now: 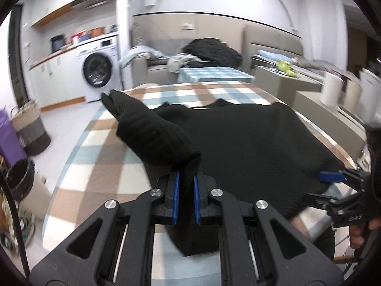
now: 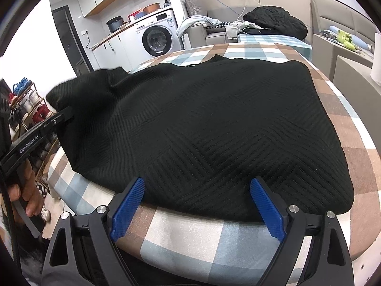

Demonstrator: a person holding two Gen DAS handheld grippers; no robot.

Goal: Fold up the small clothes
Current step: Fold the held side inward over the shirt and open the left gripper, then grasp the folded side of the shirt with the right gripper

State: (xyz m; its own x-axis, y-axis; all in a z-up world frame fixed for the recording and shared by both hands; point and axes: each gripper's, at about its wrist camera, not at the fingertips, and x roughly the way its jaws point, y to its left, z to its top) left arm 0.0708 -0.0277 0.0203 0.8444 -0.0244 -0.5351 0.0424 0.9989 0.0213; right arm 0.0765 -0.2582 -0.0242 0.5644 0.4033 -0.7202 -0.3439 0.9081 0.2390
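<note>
**Black knit garment spread on a checked tabletop, one corner lifted**

A black knit garment (image 2: 214,124) is shown lying across the tabletop (image 2: 190,238), which is covered in a brown, blue and white check. Most of the fabric is spread flat; its near edge reaches the tabletop rim. The left tongs (image 1: 186,197) are closed on a fold of the garment's near left part, and the pinched fabric is raised off the surface, with a sleeve (image 1: 142,128) draped forward beyond the blue pads (image 1: 176,190). The right tongs (image 2: 197,205) are held wide open at the near hem, with the fabric edge lying between the two blue pads (image 2: 129,205); no grip is made. In the background a washing machine (image 2: 157,39) and a sofa piled with dark clothing (image 2: 276,21) are seen.
</note>
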